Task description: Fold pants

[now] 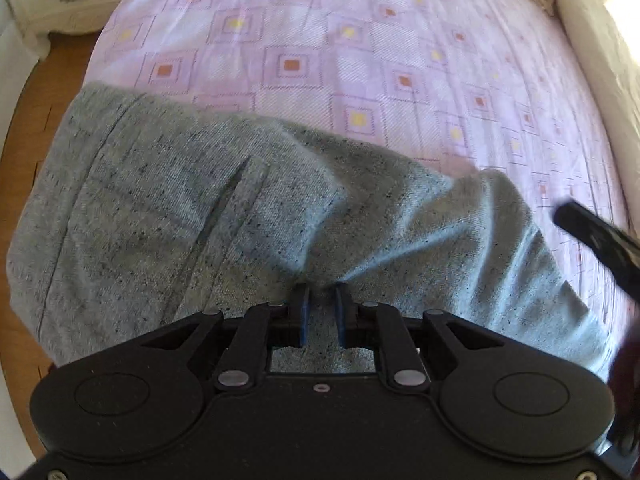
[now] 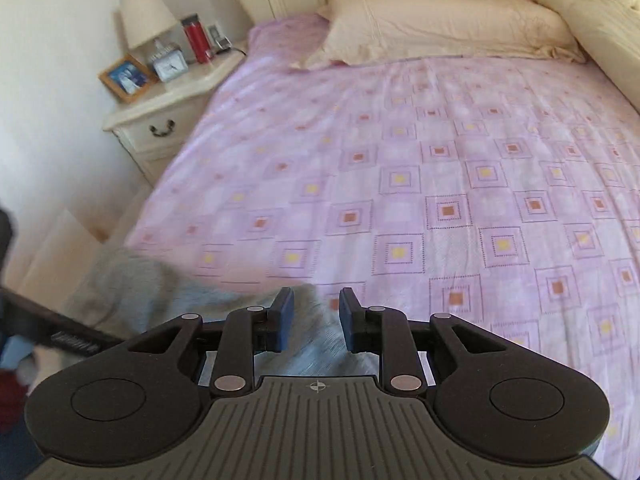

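Grey speckled knit sits pinched between my left gripper (image 1: 321, 304), whose blue pads have closed to a narrow slot with creases of the pants (image 1: 224, 216) radiating from the bite; I judge it clamped on the cloth. From that grip the garment spreads away and mostly to the left, its long axis running across the near edge of the bed (image 1: 360, 48), with a seam and a pocket slit visible left of the grip. A folded hump of the same fabric lies to the right of the grip, toward a dark blurred bar that I take to be the other tool.

My right gripper (image 2: 316, 316) stands with its pads apart and nothing between them. The pants show in the right wrist view only as a blurred grey mass below and to the left of its fingers, so this gripper is at the garment's right end, over its edge; whether it touches the cloth I cannot tell. The left gripper is the nearer and the only one engaged. The next fold turns on the right gripper closing on that edge, I judge.

Beyond the bed's left side stands a nightstand (image 2: 160, 120) with a lamp, a red flask, a clock and a framed photograph.

Writing: a mark on the dark bar at the left of the right wrist view is unreadable. No brands legible.
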Tool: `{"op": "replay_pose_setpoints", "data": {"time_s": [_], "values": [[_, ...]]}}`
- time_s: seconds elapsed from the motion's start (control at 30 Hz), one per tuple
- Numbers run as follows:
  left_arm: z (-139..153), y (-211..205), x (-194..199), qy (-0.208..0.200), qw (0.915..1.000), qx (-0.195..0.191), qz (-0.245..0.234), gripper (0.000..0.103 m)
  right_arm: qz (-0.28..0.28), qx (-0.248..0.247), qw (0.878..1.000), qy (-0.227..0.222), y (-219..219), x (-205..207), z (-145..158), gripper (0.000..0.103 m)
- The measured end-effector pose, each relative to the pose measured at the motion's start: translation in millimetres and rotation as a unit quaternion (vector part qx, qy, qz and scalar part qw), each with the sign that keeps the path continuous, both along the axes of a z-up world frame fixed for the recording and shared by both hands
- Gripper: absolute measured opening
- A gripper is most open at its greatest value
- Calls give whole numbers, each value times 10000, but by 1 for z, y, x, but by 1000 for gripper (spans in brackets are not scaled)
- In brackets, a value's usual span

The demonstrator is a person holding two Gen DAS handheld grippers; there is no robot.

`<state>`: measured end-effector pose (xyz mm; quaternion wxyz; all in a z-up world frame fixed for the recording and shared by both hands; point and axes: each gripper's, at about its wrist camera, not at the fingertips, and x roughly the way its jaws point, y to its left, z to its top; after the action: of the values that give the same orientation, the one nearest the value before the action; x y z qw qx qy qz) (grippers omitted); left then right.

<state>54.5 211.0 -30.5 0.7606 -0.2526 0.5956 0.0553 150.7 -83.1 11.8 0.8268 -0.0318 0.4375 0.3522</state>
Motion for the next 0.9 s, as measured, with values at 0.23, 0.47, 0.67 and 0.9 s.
{"op": "replay_pose_setpoints", "data": {"time_s": [0.23, 0.47, 0.67, 0.9], "values": [[4, -16, -3, -250, 9984, 427, -284, 22, 716, -341, 9968, -96, 12, -42, -17, 7], [21, -5, -16, -732, 9964, 432, 9, 24, 1796, -951, 9770, -642, 16, -106, -17, 5], [25, 0, -20, -873, 9941, 616, 159, 48, 1631, -784, 9816, -603, 11, -93, -7, 6], [14, -16, -9, -567, 9955, 756, -87, 48, 899, -96, 9944, -542, -3, -62, 16, 19]]}}
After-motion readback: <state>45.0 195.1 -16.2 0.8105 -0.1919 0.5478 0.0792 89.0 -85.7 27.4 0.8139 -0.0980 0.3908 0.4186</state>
